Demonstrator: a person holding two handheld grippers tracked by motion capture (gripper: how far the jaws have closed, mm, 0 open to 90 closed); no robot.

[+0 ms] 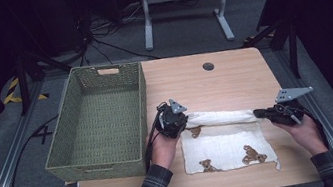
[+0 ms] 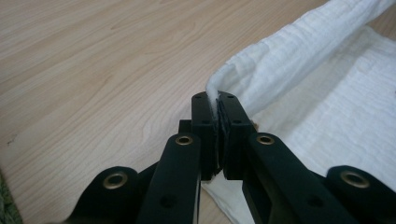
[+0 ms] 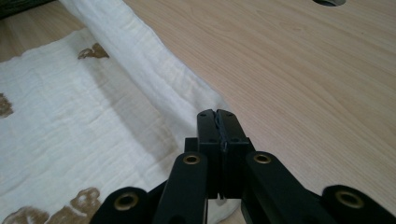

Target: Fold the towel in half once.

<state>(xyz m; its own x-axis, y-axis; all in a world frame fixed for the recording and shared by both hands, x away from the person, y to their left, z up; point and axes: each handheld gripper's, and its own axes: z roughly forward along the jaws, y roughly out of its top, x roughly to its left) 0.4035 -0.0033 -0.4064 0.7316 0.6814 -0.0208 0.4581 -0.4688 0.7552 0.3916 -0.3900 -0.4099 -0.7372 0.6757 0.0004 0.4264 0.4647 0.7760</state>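
On the wooden tabletop [image 1: 214, 86], a green woven basket [image 1: 100, 119] was set along the left side, its open top facing up and a handle slot cut into its far wall. To the right of the basket, a white cloth [image 1: 226, 147] printed with small brown bears was spread flat on the near part of the tabletop, close to the front edge. The far edge of the cloth was lifted off the surface and drawn into a rolled band that ran between the two grippers, above the flat part.

The left gripper [image 1: 174, 120] was held just beside the basket's right wall, at the left end of that lifted edge. In the left gripper view, the jaws were seen pressed together on the cloth [image 2: 299, 60], with a thin fold of white fabric pinched between them. The right gripper [image 1: 269, 112] was held at the right end of the same edge, near the right side of the tabletop. In the right gripper view, the jaws were likewise closed tight, and the corner of the cloth [image 3: 140, 60] was caught between them. A small round hole [image 1: 208, 66] was seen in the tabletop, well beyond the cloth.
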